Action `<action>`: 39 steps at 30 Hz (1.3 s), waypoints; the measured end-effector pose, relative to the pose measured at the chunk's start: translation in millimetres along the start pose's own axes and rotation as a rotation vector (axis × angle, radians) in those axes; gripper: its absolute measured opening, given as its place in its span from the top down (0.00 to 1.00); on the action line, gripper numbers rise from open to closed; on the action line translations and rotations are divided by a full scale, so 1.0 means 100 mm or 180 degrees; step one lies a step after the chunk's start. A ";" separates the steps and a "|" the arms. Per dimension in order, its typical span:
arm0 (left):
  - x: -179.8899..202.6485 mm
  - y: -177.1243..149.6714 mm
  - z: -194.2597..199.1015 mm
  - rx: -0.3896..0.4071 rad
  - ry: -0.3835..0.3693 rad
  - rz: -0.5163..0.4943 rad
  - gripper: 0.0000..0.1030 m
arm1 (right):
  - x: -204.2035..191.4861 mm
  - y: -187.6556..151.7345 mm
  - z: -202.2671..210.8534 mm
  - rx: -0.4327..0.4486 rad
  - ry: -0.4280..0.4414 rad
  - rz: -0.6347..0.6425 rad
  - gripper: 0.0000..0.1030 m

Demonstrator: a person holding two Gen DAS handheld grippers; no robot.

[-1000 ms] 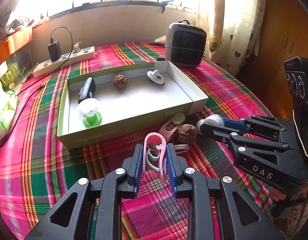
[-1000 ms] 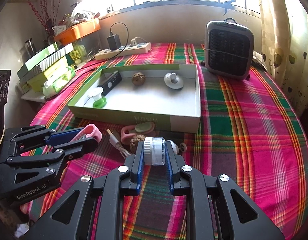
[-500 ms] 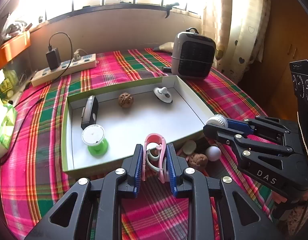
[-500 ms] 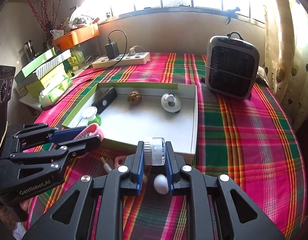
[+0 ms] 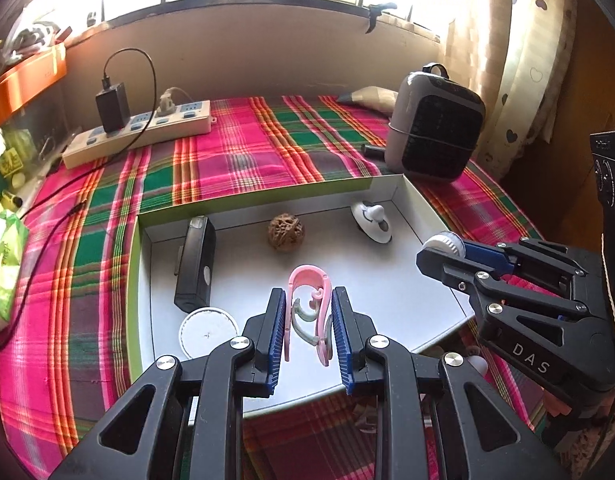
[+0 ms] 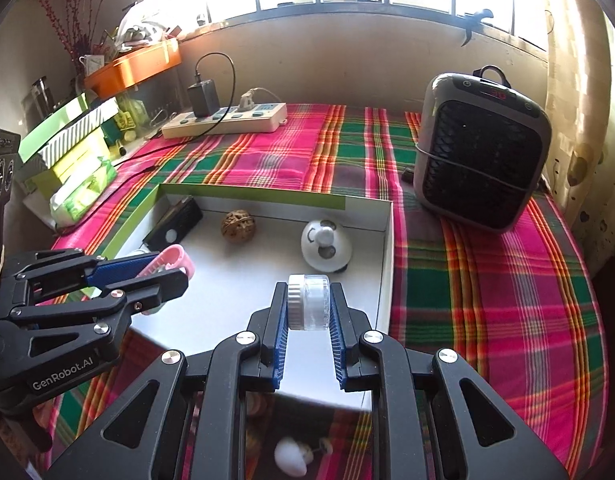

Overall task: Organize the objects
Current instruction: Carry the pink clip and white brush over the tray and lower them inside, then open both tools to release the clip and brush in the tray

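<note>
Over the near part of the white tray (image 5: 423, 200), my left tool (image 5: 307, 324) pinches a pink clip (image 5: 309, 280) by its long sides, with a grey-green clip (image 5: 299, 320) nested inside it. My right tool (image 6: 307, 312) is pressed onto a small clear jar (image 6: 309, 302) with a ribbed white cap, held across cap and base, above the tray's near right part. Both look light. The clips look like thin springy plastic, so they may flex or twist; gripping mid-length seems best. The jar looks rigid and smooth and might slip; a flat-end hold seems safest. Already in the tray: black device (image 5: 195, 264), walnut (image 5: 286, 234), white knobbed disc (image 5: 373, 222), white round lid (image 5: 205, 332). My tools hide the near tray edge. On the counter (image 6: 487, 300), below my right tool, sits a white ball (image 6: 289, 462) with blurred bits beside it; I can't make them out. Jar contents unclear.
</note>
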State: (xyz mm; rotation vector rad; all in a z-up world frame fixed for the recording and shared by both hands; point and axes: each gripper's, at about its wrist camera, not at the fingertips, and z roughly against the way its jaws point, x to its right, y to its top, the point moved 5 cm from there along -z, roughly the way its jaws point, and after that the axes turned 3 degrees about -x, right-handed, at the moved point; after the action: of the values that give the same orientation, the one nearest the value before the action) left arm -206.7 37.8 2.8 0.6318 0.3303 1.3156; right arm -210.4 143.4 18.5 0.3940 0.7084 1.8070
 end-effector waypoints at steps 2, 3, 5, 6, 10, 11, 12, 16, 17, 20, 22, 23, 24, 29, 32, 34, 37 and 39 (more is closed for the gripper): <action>-0.04 0.03 -0.05 -0.0027 0.0038 0.0025 0.79 | 0.01 0.02 -0.06 -0.0037 -0.0017 0.0010 0.80; -0.05 0.05 -0.07 -0.0026 0.0045 0.0029 0.79 | 0.02 0.03 -0.09 -0.0049 -0.0024 0.0016 0.80; -0.07 0.07 -0.11 -0.0036 0.0072 0.0045 0.79 | 0.03 0.04 -0.16 -0.0088 -0.0054 0.0024 0.81; -0.08 0.08 -0.12 -0.0043 0.0086 0.0049 0.79 | 0.04 0.04 -0.18 -0.0101 -0.0054 0.0025 0.81; -0.11 0.12 -0.21 -0.0072 0.0119 0.0048 0.79 | 0.04 0.05 -0.28 -0.0152 -0.0077 0.0062 0.80; -0.11 0.13 -0.22 -0.0077 0.0131 0.0050 0.79 | 0.04 0.05 -0.30 -0.0169 -0.0081 0.0070 0.81; -0.11 0.13 -0.24 -0.0077 0.0146 0.0040 0.79 | 0.04 0.05 -0.32 -0.0176 -0.0086 0.0078 0.80; -0.14 0.16 -0.30 -0.0090 0.0153 0.0067 0.79 | 0.05 0.05 -0.36 -0.0195 -0.0112 0.0089 0.81; -0.15 0.16 -0.32 -0.0103 0.0169 0.0071 0.79 | 0.05 0.05 -0.37 -0.0202 -0.0125 0.0102 0.81; -0.14 0.16 -0.36 -0.0132 0.0197 0.0043 0.79 | 0.04 0.05 -0.40 -0.0211 -0.0150 0.0138 0.81; -0.13 0.15 -0.38 -0.0150 0.0200 0.0034 0.79 | 0.02 0.05 -0.40 -0.0204 -0.0168 0.0148 0.80; -0.13 0.15 -0.39 -0.0155 0.0205 0.0040 0.79 | 0.02 0.06 -0.41 -0.0198 -0.0185 0.0159 0.81; -0.13 0.15 -0.40 -0.0156 0.0199 0.0044 0.79 | 0.02 0.06 -0.41 -0.0196 -0.0196 0.0168 0.81; -0.13 0.16 -0.42 -0.0151 0.0234 0.0025 0.79 | 0.02 0.07 -0.43 -0.0188 -0.0226 0.0200 0.81; -0.14 0.16 -0.43 -0.0151 0.0234 0.0043 0.79 | 0.02 0.07 -0.43 -0.0182 -0.0232 0.0210 0.80; -0.14 0.16 -0.45 -0.0168 0.0237 0.0042 0.79 | 0.01 0.06 -0.43 -0.0181 -0.0247 0.0226 0.80; -0.16 0.15 -0.46 -0.0185 0.0224 0.0081 0.79 | 0.01 0.07 -0.43 -0.0174 -0.0253 0.0226 0.80; -0.17 0.15 -0.47 -0.0197 0.0222 0.0094 0.79 | 0.01 0.06 -0.43 -0.0173 -0.0258 0.0230 0.80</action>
State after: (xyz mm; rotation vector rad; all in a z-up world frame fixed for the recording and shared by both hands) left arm -248.7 34.8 -27.7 0.5415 0.3370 1.3731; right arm -240.7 131.0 -10.7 0.4589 0.5942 1.8633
